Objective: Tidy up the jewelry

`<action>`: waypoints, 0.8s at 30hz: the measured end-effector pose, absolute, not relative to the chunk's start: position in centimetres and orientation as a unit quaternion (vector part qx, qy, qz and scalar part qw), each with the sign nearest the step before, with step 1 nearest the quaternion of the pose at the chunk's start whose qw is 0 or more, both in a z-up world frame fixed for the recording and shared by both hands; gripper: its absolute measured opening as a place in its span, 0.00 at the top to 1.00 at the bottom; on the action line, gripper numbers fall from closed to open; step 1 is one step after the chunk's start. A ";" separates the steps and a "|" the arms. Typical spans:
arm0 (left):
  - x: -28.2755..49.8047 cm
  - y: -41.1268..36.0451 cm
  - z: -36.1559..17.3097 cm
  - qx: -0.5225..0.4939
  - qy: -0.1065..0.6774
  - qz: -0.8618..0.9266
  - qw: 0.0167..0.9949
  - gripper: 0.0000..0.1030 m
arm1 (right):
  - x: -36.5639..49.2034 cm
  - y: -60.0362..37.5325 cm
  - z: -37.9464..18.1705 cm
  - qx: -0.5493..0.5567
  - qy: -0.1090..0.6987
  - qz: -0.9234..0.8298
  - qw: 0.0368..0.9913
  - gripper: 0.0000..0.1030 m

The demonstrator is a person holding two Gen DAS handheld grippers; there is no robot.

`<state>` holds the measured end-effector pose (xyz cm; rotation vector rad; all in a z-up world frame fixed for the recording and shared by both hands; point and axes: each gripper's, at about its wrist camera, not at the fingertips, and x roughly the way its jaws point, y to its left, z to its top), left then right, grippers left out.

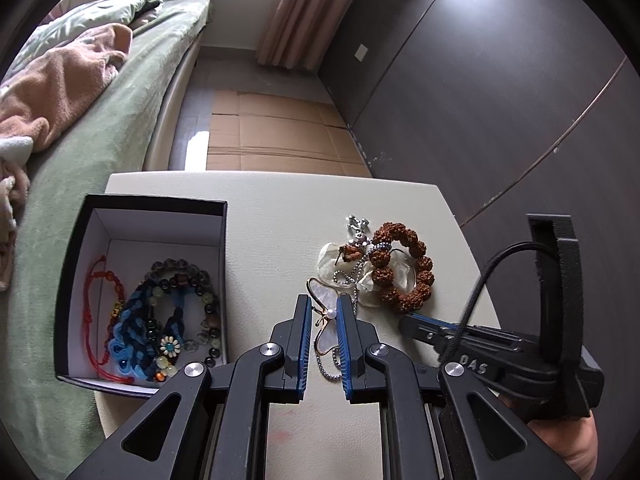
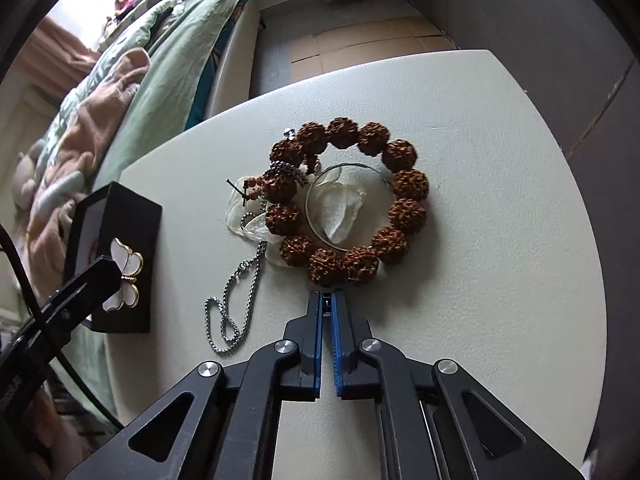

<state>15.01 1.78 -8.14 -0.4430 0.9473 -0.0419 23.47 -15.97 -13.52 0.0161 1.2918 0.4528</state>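
White enamel butterfly brooch (image 2: 125,280) clamped in left tongs (image 1: 324,308) beside black box (image 1: 76,280), right tongs (image 2: 327,298) closed together near brown bead bracelet (image 2: 408,184) on worktop (image 2: 500,240).

You are working in a home bedroom. A bed (image 1: 100,128) with a green cover and a rumpled tan blanket (image 1: 60,92) runs along your left, a pink curtain (image 1: 304,12) hangs at the far end, and dark wardrobe panels (image 1: 480,92) line your right. Flattened cardboard (image 1: 276,132) covers the floor beyond your small cream table (image 1: 280,208).
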 end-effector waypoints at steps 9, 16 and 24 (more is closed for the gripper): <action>13.8 2.9 -7.6 -0.217 0.443 -0.010 0.870 0.87 | 22.7 -17.0 -11.6 0.070 0.578 0.245 0.775 0.94; 12.1 5.9 -6.3 -0.232 0.417 0.022 0.879 0.87 | 21.4 -15.6 -9.2 0.097 0.539 0.295 0.783 0.94; 11.5 9.3 -6.4 -0.260 0.397 0.057 0.878 0.87 | 19.9 -12.5 -7.5 0.104 0.502 0.345 0.786 0.94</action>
